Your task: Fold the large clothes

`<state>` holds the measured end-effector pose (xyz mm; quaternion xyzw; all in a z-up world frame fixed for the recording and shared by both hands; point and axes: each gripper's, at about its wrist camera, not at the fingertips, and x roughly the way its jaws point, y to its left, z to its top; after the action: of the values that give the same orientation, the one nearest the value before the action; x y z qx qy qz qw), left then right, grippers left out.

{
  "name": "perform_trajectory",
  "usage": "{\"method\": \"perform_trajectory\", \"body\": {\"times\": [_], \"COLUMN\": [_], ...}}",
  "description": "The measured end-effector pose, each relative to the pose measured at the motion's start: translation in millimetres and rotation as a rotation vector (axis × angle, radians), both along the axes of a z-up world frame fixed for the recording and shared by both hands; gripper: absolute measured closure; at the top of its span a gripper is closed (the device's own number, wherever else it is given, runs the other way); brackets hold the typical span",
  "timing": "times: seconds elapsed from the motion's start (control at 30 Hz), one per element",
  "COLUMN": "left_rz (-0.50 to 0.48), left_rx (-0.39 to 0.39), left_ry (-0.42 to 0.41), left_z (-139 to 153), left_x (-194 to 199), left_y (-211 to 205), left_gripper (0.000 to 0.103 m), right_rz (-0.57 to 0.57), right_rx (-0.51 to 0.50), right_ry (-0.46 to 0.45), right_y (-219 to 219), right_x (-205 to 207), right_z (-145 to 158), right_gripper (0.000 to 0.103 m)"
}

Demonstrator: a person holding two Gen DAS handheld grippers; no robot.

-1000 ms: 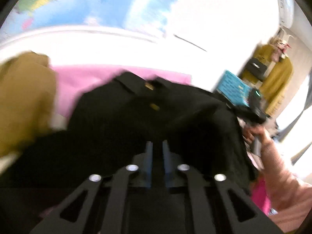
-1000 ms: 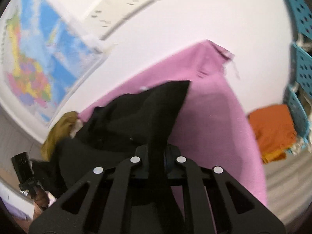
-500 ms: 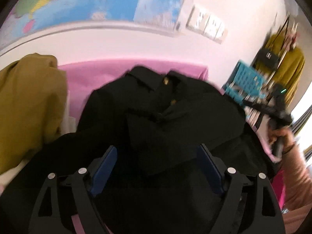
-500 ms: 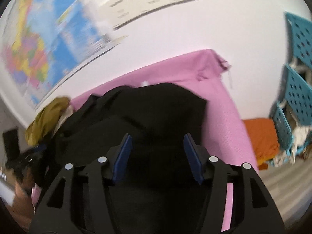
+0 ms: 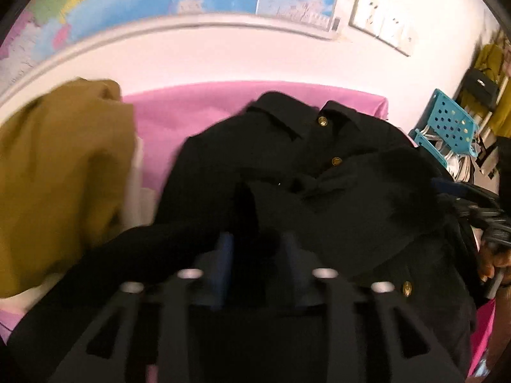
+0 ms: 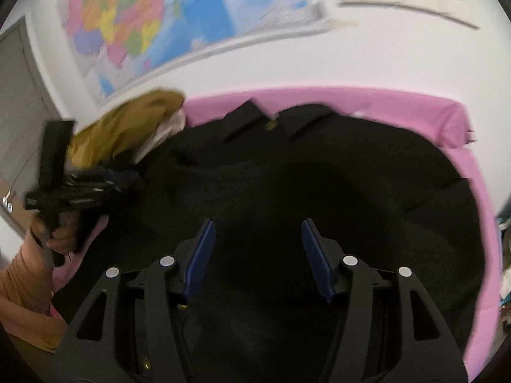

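A large black coat (image 5: 319, 185) with gold buttons lies on the pink-covered table (image 5: 179, 115), collar at the far side. My left gripper (image 5: 258, 249) is low over the coat's near part, its jaws narrowed with dark fabric between them; motion blur hides whether they pinch it. In the right wrist view the coat (image 6: 319, 178) spreads over the pink table (image 6: 415, 105). My right gripper (image 6: 257, 249) hovers over it, open and empty. The left gripper (image 6: 105, 182) also shows there at the left, held by a hand.
A mustard garment (image 5: 54, 172) is piled on the table's left; it also shows in the right wrist view (image 6: 127, 127). Blue perforated crates (image 5: 447, 127) stand off the table's right end. A world map (image 6: 153, 22) hangs on the white wall behind.
Both grippers let go of the coat and opened half a second ago. Since then the left jaws have narrowed again over the fabric. The right gripper stays open and has swung left.
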<state>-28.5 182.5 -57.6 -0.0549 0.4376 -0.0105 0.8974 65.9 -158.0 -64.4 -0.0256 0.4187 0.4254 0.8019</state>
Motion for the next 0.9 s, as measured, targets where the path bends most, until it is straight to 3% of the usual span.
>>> {"method": "perform_trajectory", "body": {"times": [0.07, 0.17, 0.3, 0.43, 0.6, 0.7, 0.77, 0.9], "left_rz": [0.018, 0.066, 0.15, 0.241, 0.251, 0.229, 0.215, 0.222], "left_rx": [0.022, 0.084, 0.179, 0.21, 0.122, 0.102, 0.078, 0.046], "left_ry": [-0.048, -0.108, -0.157, -0.111, -0.01, 0.006, 0.007, 0.034], "left_z": [12.0, 30.7, 50.2, 47.5, 19.5, 7.4, 3.3, 7.7], "left_x": [-21.9, -63.2, -120.5, -154.7, -166.3, -171.1, -171.7, -170.0], "left_y": [8.3, 27.4, 66.7, 114.0, 150.5, 154.5, 155.0, 157.2], "left_gripper": [0.048, 0.039, 0.029, 0.028, 0.028, 0.035, 0.058, 0.089], "right_rz": [0.036, 0.023, 0.009, 0.107, 0.346, 0.499, 0.563, 0.652], "right_rx": [0.007, -0.034, -0.017, 0.053, 0.118, 0.102, 0.094, 0.072], "right_ry": [0.076, 0.117, 0.118, 0.082, 0.06, 0.06, 0.088, 0.105], "right_y": [17.0, 28.7, 30.0, 40.2, 97.0, 149.8, 182.0, 230.5], "right_x": [0.2, 1.3, -7.6, -37.3, -95.2, -133.5, -152.1, -183.6], "right_z": [-16.1, -31.3, -20.9, 6.5, 24.1, 18.4, 10.1, -1.7], "right_gripper": [0.047, 0.049, 0.047, 0.047, 0.038, 0.032, 0.032, 0.031]}}
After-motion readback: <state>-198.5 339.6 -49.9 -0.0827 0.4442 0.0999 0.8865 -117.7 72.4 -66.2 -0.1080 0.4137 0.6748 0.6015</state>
